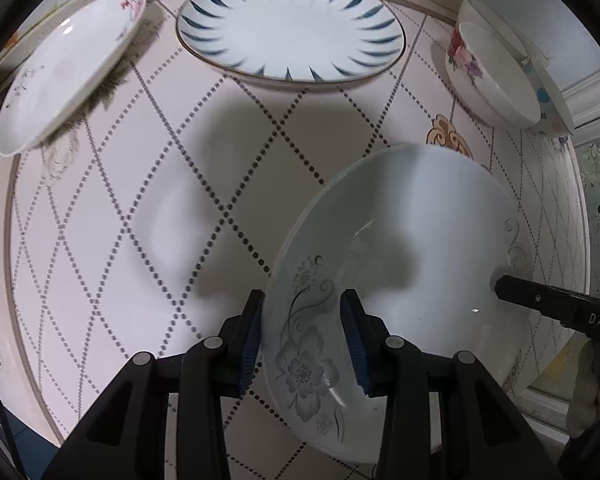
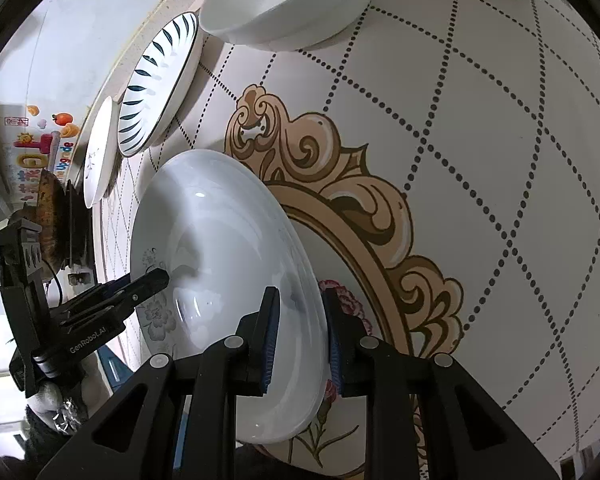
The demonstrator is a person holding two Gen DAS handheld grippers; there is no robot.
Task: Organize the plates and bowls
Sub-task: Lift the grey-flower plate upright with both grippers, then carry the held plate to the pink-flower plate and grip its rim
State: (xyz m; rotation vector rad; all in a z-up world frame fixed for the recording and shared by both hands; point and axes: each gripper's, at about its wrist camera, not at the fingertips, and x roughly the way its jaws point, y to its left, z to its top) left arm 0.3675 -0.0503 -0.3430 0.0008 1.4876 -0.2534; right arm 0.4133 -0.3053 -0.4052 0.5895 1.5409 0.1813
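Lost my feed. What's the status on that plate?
Both grippers on the grey-flower plate: left gripper and right gripper straddle opposite rims. Plate tilted off the table. Nothing in the way.

Bowl (image 1: 496, 68) right of plate (image 1: 292, 24)

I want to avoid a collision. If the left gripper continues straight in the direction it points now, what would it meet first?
Probably the blue-leaf plate at the table's far edge. The left gripper already straddles the grey-flower plate; beyond that lies only bare tablecloth. Depth is uncertain.
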